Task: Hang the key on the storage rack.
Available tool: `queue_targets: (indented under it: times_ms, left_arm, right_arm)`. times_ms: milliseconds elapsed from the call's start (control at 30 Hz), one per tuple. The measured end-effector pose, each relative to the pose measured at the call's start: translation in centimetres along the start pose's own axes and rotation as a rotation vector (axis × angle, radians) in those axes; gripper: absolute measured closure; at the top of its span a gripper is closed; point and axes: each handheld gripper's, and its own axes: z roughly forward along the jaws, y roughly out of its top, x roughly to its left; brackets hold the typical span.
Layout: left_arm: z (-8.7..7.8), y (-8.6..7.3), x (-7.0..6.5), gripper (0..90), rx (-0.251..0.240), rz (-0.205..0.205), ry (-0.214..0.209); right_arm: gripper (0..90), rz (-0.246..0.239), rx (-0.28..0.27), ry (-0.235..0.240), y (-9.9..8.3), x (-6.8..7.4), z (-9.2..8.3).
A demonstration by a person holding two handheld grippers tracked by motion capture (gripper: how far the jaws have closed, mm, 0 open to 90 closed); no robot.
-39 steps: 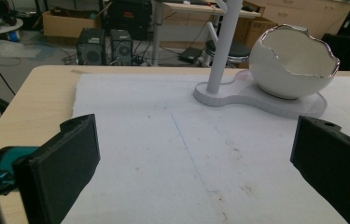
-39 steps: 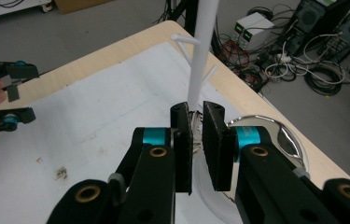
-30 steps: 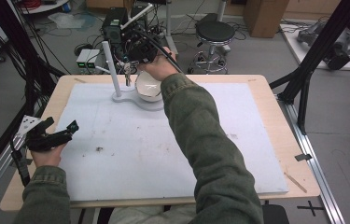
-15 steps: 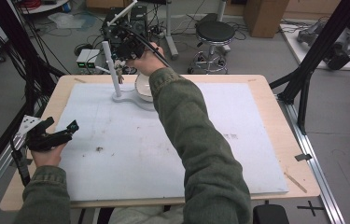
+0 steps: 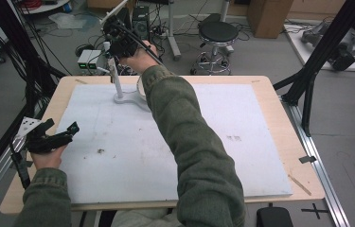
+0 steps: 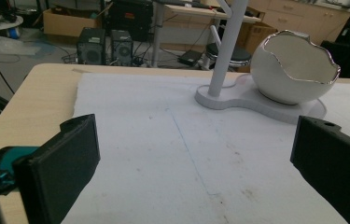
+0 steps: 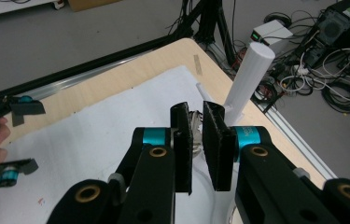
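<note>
2 grippers: left gripper (image 5: 61, 135), right gripper (image 7: 197, 135); 1 white stand (image 6: 256, 95); 1 egg-shaped bowl (image 6: 294, 70); 1 mat (image 5: 213, 142).

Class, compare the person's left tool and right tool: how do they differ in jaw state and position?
Jaws: the left tool has its jaws wide apart with nothing between them; the right tool is shut on a small silvery thing. Position: the left tool sits low at the mat's left edge; the right tool is raised beside the white post. Both have black jaws.
</note>
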Motion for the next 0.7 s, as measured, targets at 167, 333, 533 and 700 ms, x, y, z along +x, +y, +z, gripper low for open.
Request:
queue_targets:
  times_ms: [167, 333, 533, 700]
  left_arm:
    - [0.0, 0.0, 0.0, 1.7, -0.001, 0.004, 0.000]
    - [-0.1, 0.0, 0.2, 1.7, -0.003, -0.004, 0.005]
    - [0.0, -0.1, 0.0, 1.7, 0.003, 0.003, 0.001]
    - [-0.1, -0.1, 0.1, 1.7, -0.001, -0.002, 0.003]
  right_arm:
    - [82.6, 0.022, -0.019, 0.013, 0.4, -0.2, 0.4]
    - [82.6, 0.051, -0.027, -0.003, 0.7, -0.9, 0.8]
    - [82.6, 0.050, -0.031, 0.004, 1.0, -1.3, 1.5]
    - [82.6, 0.064, -0.031, -0.005, 1.0, -1.8, 2.3]
